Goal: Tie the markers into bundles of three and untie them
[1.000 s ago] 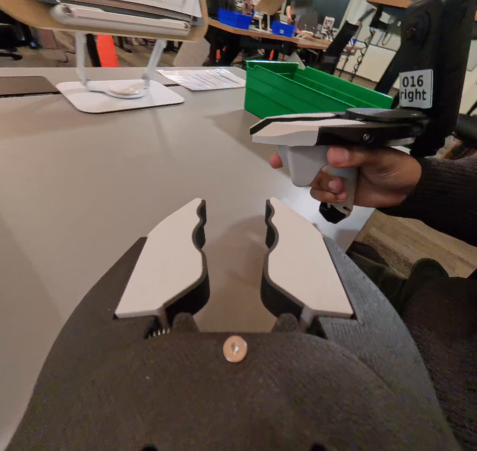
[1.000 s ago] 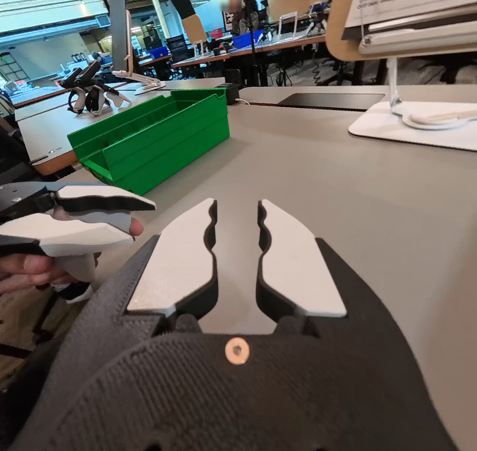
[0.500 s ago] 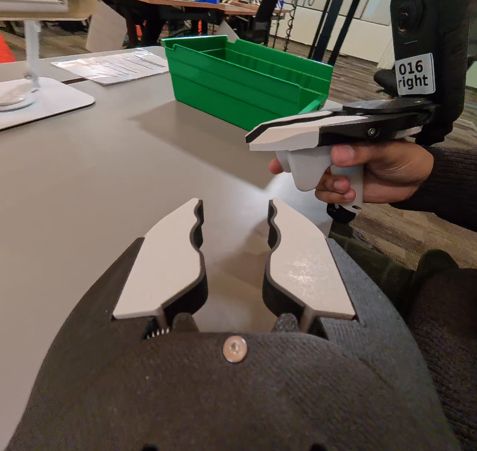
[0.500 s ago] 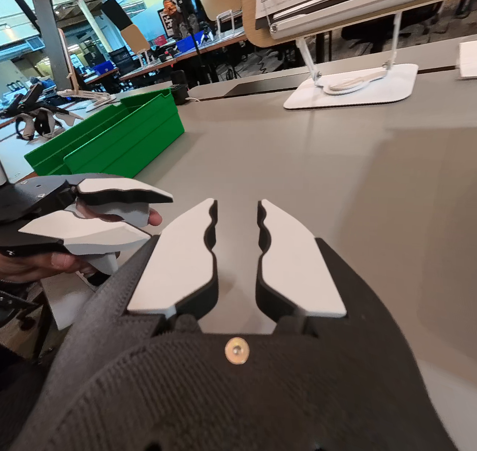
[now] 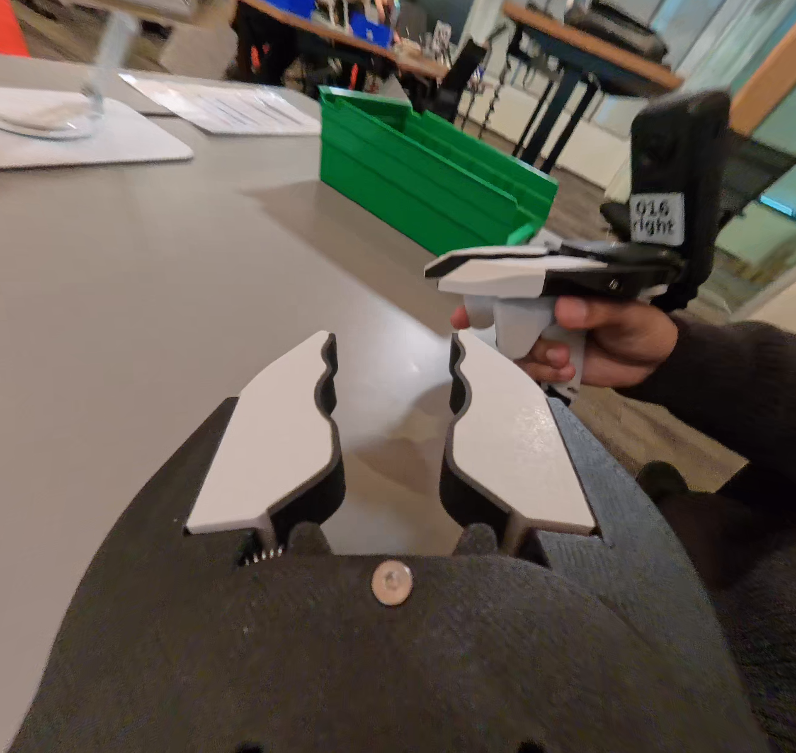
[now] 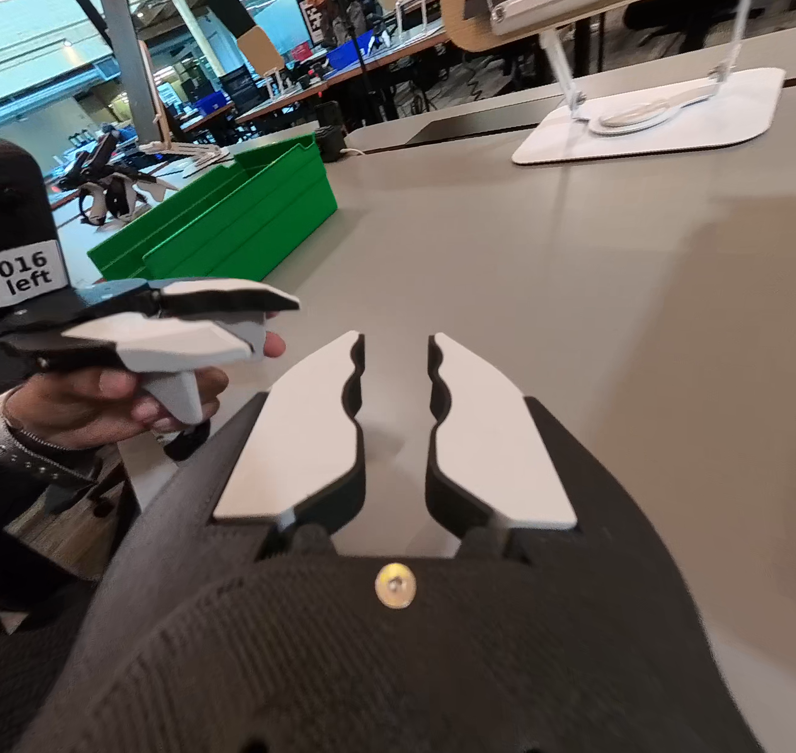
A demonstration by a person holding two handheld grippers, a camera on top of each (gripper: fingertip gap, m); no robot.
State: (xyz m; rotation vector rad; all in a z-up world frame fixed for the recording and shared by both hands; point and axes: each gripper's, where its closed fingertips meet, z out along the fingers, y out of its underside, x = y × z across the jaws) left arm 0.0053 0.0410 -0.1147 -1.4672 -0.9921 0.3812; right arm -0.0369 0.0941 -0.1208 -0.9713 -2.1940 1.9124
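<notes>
My left gripper [image 5: 392, 340] is open and empty, just above the near edge of the grey table [image 5: 150, 280]. My right gripper [image 6: 396, 338] is also open and empty, with a narrower gap, over the same table [image 6: 560, 280]. Each gripper is held in a hand. The right gripper [image 5: 435, 273] shows in the left wrist view to the right, side on. The left gripper [image 6: 275, 323] shows in the right wrist view at the left. A green plastic bin [image 5: 430, 181] stands on the table beyond both grippers; it also shows in the right wrist view [image 6: 224, 228].
A white stand base [image 6: 646, 116] carrying a raised board sits at the back of the table, also in the left wrist view [image 5: 86, 146]. A printed sheet [image 5: 224, 108] lies beside it. Other tables with blue bins and spare grippers [image 6: 107, 190] stand behind. One gripper's finger ends stand about 8 centimeters off the other's.
The left wrist view has swung right, so the green bin has moved toward the middle. The left gripper has come further into the right wrist view. Both grippers stay open.
</notes>
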